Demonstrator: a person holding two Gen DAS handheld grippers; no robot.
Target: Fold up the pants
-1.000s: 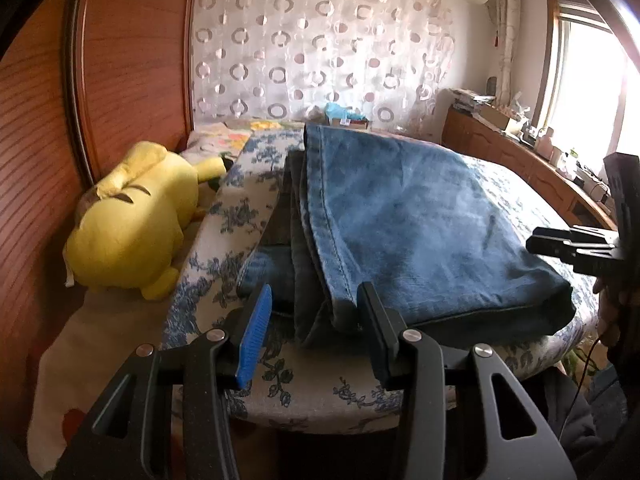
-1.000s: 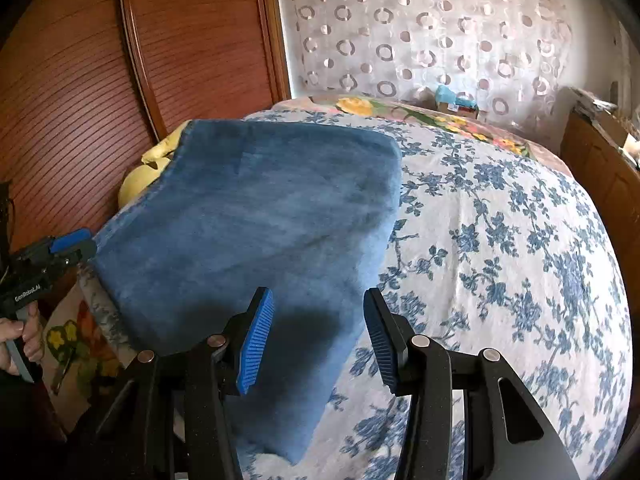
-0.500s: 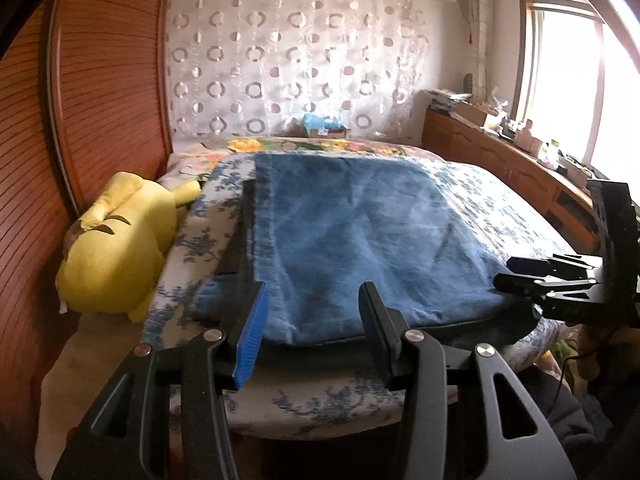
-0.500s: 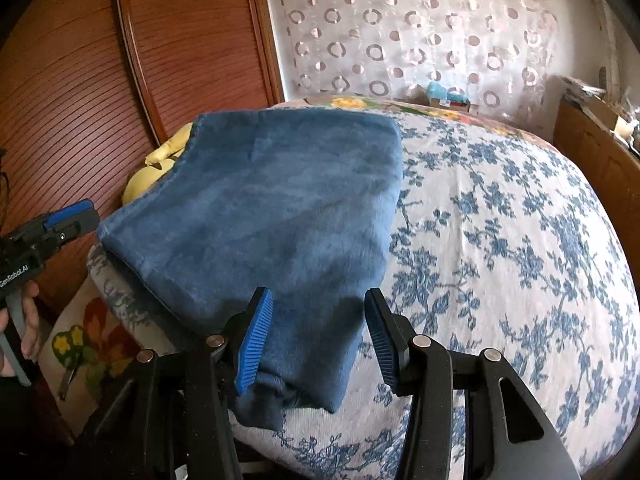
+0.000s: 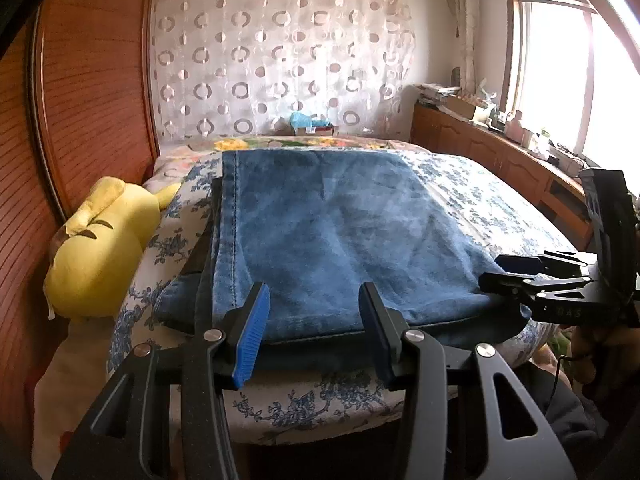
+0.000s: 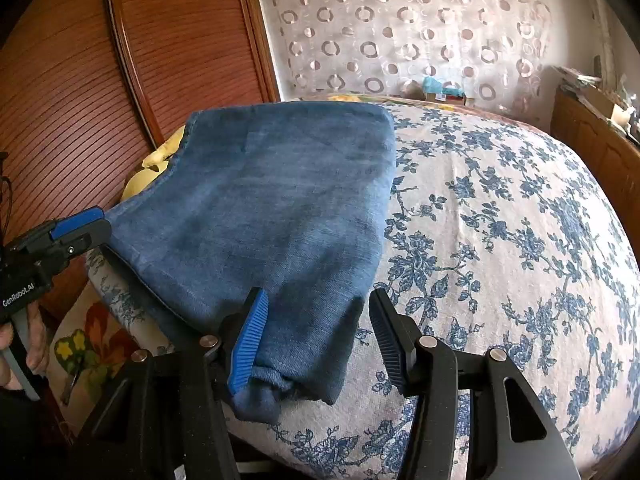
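Blue jeans (image 5: 340, 240) lie folded into a flat rectangle on the flowered bed cover (image 5: 480, 196), near the bed's front left corner. My left gripper (image 5: 316, 332) hovers open just before their near edge, pads clear of the cloth. My right gripper (image 6: 316, 332) straddles the jeans' (image 6: 272, 208) near right corner. Its jaws are opening, with the cloth between them and the right pad clear of it. The left wrist view shows the right gripper (image 5: 516, 276) at the jeans' right edge. The right wrist view shows the left gripper (image 6: 80, 224) at their left edge.
A yellow plush toy (image 5: 100, 252) lies between the bed and the wooden sliding doors (image 5: 92, 80) on the left. Low wooden cabinets (image 5: 500, 156) with clutter run under the window at right. A small box (image 5: 312, 122) sits at the bed's far end. A hand (image 6: 20, 356) holds the left tool.
The jeans' raised left fold has dropped and the stack now lies flat. My left gripper has drawn back from the cloth. The right jaws have widened slightly around the corner.
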